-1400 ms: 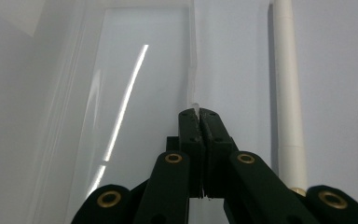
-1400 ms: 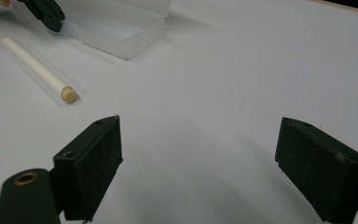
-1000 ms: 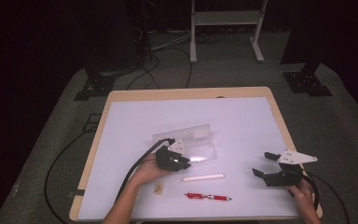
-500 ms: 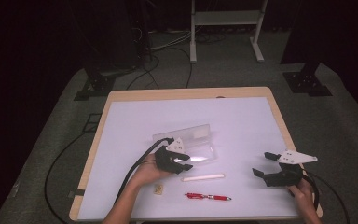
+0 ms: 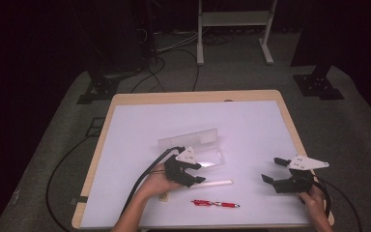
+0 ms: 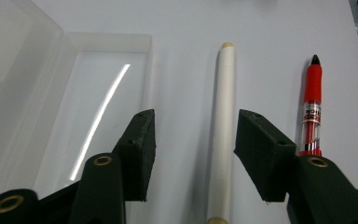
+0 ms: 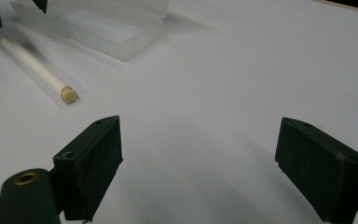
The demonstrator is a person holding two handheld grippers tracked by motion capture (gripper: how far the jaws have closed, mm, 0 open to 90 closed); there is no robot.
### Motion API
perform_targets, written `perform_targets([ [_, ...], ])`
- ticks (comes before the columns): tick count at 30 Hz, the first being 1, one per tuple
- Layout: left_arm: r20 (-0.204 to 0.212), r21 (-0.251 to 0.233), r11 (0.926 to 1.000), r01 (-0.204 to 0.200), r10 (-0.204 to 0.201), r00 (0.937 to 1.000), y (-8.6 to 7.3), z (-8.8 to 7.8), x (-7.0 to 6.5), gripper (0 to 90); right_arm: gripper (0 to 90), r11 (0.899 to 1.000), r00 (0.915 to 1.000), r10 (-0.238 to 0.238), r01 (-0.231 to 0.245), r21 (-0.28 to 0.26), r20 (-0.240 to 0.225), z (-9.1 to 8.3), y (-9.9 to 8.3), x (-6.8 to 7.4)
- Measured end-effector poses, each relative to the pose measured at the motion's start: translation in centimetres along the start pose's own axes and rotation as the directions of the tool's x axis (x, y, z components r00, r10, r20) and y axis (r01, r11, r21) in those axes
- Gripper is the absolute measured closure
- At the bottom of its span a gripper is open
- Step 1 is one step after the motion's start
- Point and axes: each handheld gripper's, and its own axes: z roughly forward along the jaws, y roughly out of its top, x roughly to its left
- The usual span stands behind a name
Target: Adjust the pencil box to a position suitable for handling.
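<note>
While the left tongs, jaws just widened, straddle the white stick on the worktop without touching it, the right tongs gape empty.

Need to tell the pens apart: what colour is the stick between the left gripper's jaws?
White stick, tan ends; clearest in the left gripper view.

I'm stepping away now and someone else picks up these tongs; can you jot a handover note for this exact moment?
Left tongs: jaws have just been opening and stand apart around the white cylindrical stick without pressing it; the stick lies flat on the white table.
Right tongs: open, holding nothing, over bare table.
The red pen with a black tip lies beside the stick. The clear plastic case lies open on the stick's other side, with nothing inside it.
Done: case opened. Left, probably: stick and pen into the case, then close it.
</note>
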Motion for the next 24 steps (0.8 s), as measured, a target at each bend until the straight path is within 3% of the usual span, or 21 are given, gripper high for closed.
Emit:
perform_targets([
  [12, 0.017, 0.020, 0.9996, -0.021, 0.021, 0.9996, 0.2, 1.5, -1.0, 37.8, 13.8, 1.000, 1.0000, -0.004, 0.004, 0.000, 0.001, 0.0, 0.0, 0.0],
  [24, 0.017, 0.035, 0.9989, -0.030, 0.029, 0.9994, 0.5, 2.6, -1.5, 38.1, 13.8, 1.000, 1.0000, -0.005, 0.005, 0.000, 0.000, 0.0, 0.0, 0.0],
])
